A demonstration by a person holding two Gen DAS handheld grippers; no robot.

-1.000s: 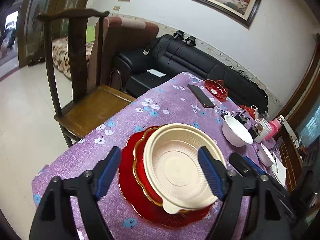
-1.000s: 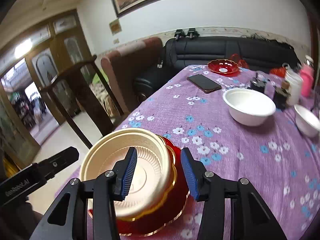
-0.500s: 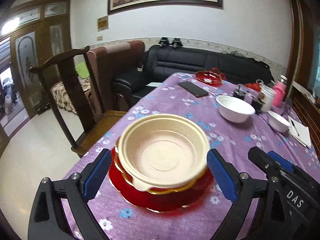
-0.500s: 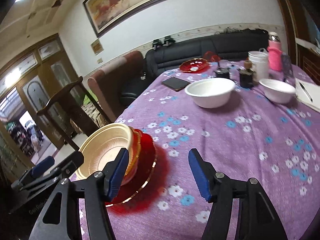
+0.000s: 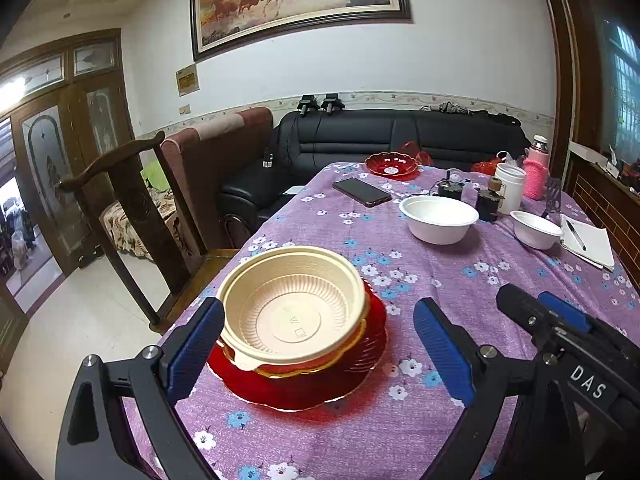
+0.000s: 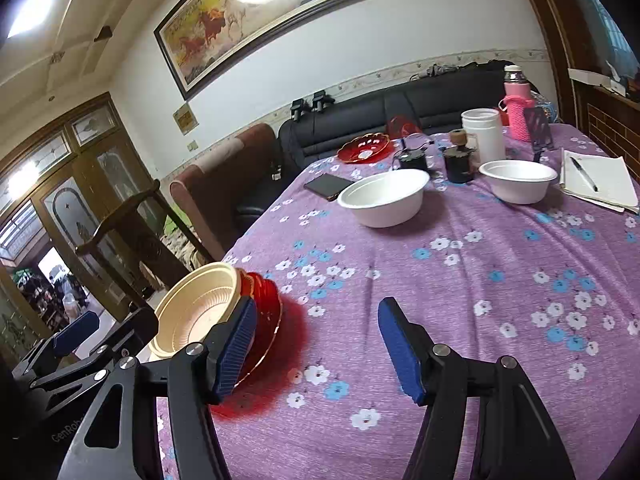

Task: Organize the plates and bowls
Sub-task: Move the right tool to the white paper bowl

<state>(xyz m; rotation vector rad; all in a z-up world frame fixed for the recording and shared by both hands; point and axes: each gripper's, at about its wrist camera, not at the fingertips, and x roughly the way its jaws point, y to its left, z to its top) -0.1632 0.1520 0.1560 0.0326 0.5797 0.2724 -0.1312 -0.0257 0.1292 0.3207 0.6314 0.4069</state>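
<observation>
A cream plastic bowl [image 5: 294, 312] sits nested in a gold-rimmed red bowl [image 5: 352, 346] on a red plate [image 5: 304, 388], near the table's left edge. My left gripper [image 5: 318, 350] is open and wide, its pads on either side of this stack without pressing it. My right gripper [image 6: 318, 350] is open over bare cloth just right of the stack, with the cream bowl [image 6: 196, 312] and red plate [image 6: 268, 312] beside its left finger. Farther back stand a large white bowl [image 6: 384, 198], a small white bowl [image 6: 518, 180] and a red dish [image 6: 364, 146].
The purple flowered tablecloth [image 5: 400, 248] also carries a black phone [image 5: 362, 192], a white jar [image 5: 510, 188], a pink bottle [image 5: 536, 172], dark small cups and a notebook with a pen [image 5: 586, 240]. A wooden chair [image 5: 132, 216] stands at the left edge, a black sofa behind.
Both grippers have drawn back from the stack and their jaws have widened. The right gripper, which straddled the cream bowl's rim, now stands to the stack's right. The left view has rolled level.
</observation>
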